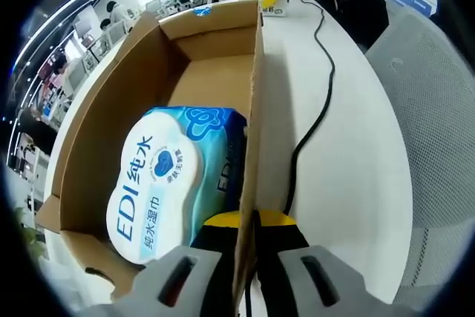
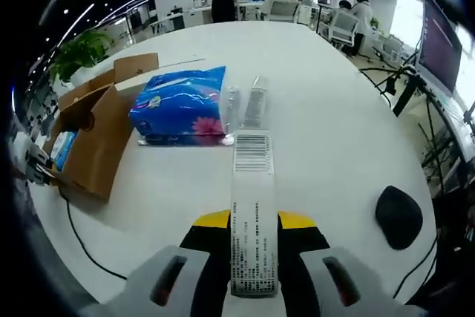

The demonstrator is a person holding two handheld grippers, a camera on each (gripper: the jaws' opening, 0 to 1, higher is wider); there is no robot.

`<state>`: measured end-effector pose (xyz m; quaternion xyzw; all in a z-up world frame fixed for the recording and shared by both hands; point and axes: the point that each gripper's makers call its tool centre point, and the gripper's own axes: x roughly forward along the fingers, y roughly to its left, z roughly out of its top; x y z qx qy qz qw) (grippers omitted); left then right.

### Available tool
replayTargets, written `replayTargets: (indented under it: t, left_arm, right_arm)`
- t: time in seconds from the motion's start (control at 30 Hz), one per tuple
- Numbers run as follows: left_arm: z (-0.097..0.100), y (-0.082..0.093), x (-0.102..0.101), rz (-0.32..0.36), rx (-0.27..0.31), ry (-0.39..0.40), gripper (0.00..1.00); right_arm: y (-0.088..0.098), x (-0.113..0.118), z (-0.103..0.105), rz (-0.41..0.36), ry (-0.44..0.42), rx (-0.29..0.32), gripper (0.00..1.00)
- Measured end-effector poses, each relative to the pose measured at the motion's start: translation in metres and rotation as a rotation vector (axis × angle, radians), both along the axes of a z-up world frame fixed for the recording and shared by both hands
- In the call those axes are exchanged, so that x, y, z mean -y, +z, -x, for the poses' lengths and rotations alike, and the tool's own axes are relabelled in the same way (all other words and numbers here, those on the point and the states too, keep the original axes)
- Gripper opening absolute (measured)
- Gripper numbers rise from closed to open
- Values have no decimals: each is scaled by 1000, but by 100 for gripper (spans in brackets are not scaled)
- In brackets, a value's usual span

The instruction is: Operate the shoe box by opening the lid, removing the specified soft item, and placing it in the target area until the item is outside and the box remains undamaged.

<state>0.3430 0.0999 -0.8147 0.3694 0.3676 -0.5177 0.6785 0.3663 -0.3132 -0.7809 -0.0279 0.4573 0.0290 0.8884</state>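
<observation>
Cardboard shoe box stands open on the white bench, left gripper fingers clamped on its side wall. Right gripper grips the tissue pack wrapper; lower gently, then release. Wet wipes pack stays boxed.

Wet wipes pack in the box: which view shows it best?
The left gripper view: the wet wipes pack lies close inside the cardboard box, label readable. The right gripper view shows just a blue sliver past the box wall.
</observation>
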Motion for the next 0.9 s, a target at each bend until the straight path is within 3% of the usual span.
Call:
replayTargets:
  t: [0.17,0.9]
  left_arm:
    - [0,-1,0,1,0,-2,4]
    - [-1,0,0,1,3,-1,4]
  right_arm:
    - [-1,-2,-2,23,38,0,19]
    - [-8,1,-3,66,12,-33,21]
